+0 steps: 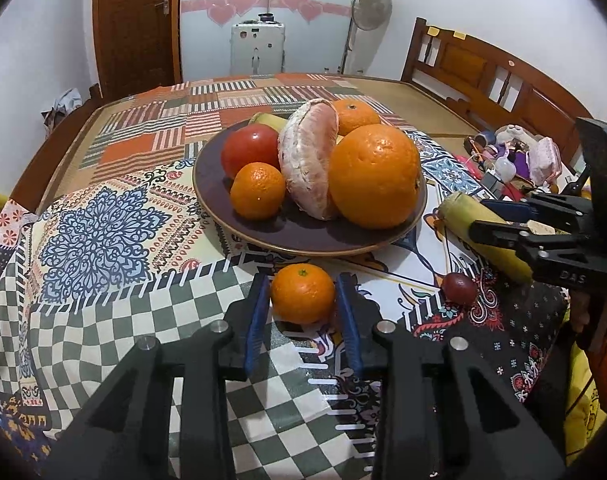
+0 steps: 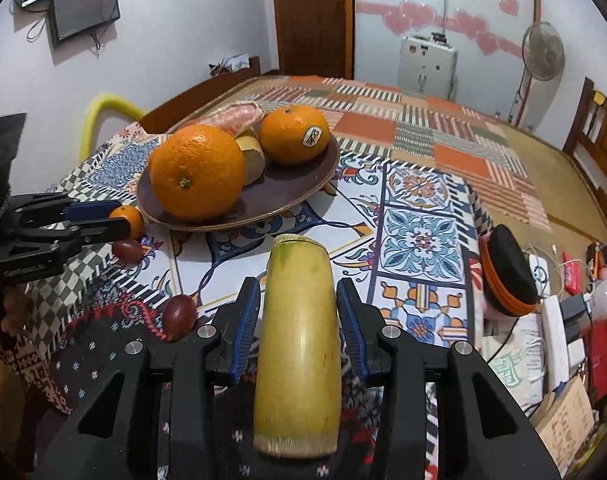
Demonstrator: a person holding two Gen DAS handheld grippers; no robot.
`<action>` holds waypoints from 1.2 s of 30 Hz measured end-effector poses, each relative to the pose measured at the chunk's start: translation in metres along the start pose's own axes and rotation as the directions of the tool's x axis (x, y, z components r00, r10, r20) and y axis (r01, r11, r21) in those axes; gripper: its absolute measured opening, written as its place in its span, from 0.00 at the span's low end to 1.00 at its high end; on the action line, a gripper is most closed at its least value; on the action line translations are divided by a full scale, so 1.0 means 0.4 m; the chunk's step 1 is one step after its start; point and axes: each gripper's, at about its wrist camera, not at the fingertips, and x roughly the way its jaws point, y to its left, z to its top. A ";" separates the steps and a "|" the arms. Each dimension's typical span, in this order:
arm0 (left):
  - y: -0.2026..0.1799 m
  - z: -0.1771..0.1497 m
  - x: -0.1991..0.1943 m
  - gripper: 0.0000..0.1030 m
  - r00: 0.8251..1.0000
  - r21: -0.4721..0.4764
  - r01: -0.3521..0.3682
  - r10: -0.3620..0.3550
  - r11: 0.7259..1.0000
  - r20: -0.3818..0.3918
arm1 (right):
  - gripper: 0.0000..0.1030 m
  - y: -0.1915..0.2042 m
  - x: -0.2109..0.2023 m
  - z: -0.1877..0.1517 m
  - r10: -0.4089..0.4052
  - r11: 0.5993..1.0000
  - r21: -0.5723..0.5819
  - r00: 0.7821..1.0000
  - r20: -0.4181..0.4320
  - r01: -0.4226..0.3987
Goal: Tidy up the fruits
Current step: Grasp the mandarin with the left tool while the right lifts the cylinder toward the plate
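left wrist: plate (image 1: 239, 216) behind mandarin (image 1: 302, 298), date (image 1: 458, 289) beside.

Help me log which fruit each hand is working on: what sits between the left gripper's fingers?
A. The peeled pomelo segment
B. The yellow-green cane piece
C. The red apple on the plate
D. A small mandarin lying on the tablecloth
D: in the left wrist view the small mandarin lies on the tablecloth in front of the plate, between the blue pads of the left gripper.

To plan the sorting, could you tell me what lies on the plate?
A big orange, medium orange, mandarin, red fruit, peeled pomelo; a yellow piece behind is mostly covered.
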 end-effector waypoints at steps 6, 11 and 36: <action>0.005 -0.012 -0.010 0.32 1.000 0.000 -0.012 0.012 1.000 0.015 | 0.35 0.006 0.018 -0.010 -0.009 1.000 -0.015 1.000 -0.025 0.008; 0.016 -0.019 -0.031 0.32 0.999 -0.017 -0.015 0.016 1.000 0.034 | 0.34 0.007 -0.014 -0.015 -0.006 1.000 -0.006 1.000 0.015 0.006; 0.006 0.042 -0.097 0.32 0.990 -0.017 -0.028 0.030 0.999 0.136 | 0.34 -0.008 -0.134 0.103 -0.014 0.999 0.049 0.966 0.257 0.001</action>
